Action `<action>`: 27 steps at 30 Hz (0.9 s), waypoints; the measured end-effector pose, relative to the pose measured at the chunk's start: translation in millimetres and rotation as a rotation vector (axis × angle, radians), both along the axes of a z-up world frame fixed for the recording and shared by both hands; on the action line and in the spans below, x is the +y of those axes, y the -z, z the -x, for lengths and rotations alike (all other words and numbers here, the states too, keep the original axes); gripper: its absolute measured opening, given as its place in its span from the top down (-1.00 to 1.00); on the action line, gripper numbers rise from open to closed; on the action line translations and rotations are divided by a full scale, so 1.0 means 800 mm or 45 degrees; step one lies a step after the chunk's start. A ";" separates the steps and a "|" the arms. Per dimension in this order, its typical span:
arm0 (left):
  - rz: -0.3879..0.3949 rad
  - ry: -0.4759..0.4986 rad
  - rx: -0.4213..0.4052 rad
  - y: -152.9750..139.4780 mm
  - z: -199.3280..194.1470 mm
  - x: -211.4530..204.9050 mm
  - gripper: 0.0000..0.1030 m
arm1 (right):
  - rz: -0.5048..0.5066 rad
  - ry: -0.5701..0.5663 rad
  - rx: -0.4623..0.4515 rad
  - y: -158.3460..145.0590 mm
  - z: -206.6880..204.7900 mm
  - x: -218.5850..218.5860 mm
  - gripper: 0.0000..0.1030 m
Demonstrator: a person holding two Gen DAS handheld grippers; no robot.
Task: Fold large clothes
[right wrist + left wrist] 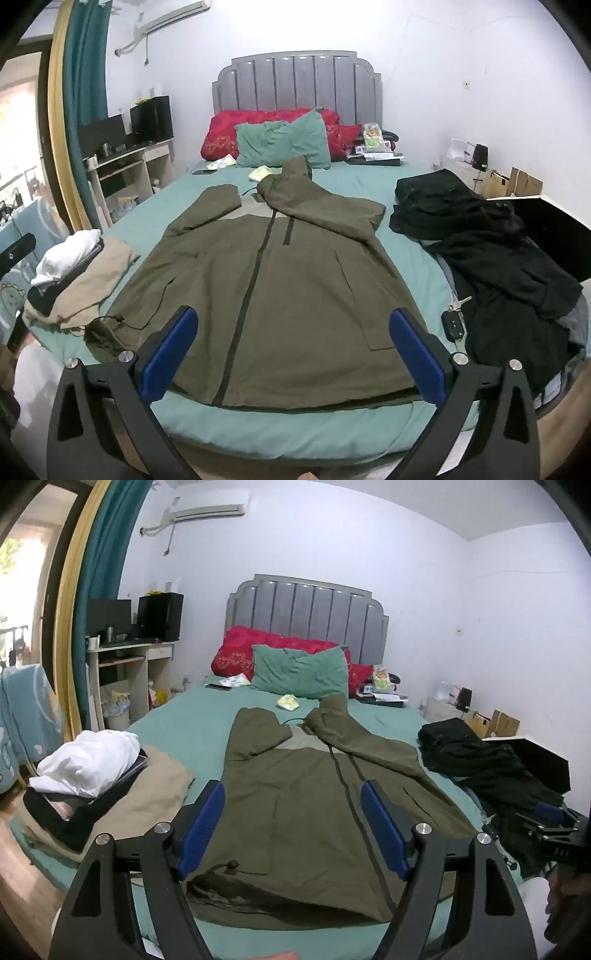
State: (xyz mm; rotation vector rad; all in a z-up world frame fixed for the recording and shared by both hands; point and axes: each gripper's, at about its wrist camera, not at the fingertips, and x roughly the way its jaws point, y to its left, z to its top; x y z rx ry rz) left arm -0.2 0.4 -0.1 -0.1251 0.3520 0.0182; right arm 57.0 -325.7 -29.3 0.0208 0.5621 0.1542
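- The olive jacket [280, 280] lies front up along the middle of the bed [369, 177], hood toward the headboard, hem at the foot edge.
- The left gripper [291, 827] hangs over the hem, spread wide and holding nothing.
- The right gripper [293, 354] hangs over the hem too, spread wide, nothing between its blue pads [170, 354].
- Black clothes [495, 251] lie along the bed's right edge; a folded stack [81, 280] sits at its left edge.

An olive-green zip-front hooded jacket [273, 280] lies flat mid-bed [406, 177], between a folded clothes stack [74, 280] at left and heaped black garments [491, 258] at right, pillows [284, 142] behind.
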 end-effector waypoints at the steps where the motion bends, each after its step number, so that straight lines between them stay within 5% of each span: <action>1: 0.012 0.004 0.013 0.000 -0.001 0.001 -0.54 | 0.003 -0.001 0.001 0.000 -0.001 0.000 -0.98; 27: 0.014 0.041 0.032 -0.006 -0.014 -0.028 -0.54 | -0.004 0.009 -0.001 -0.008 -0.004 -0.011 -0.98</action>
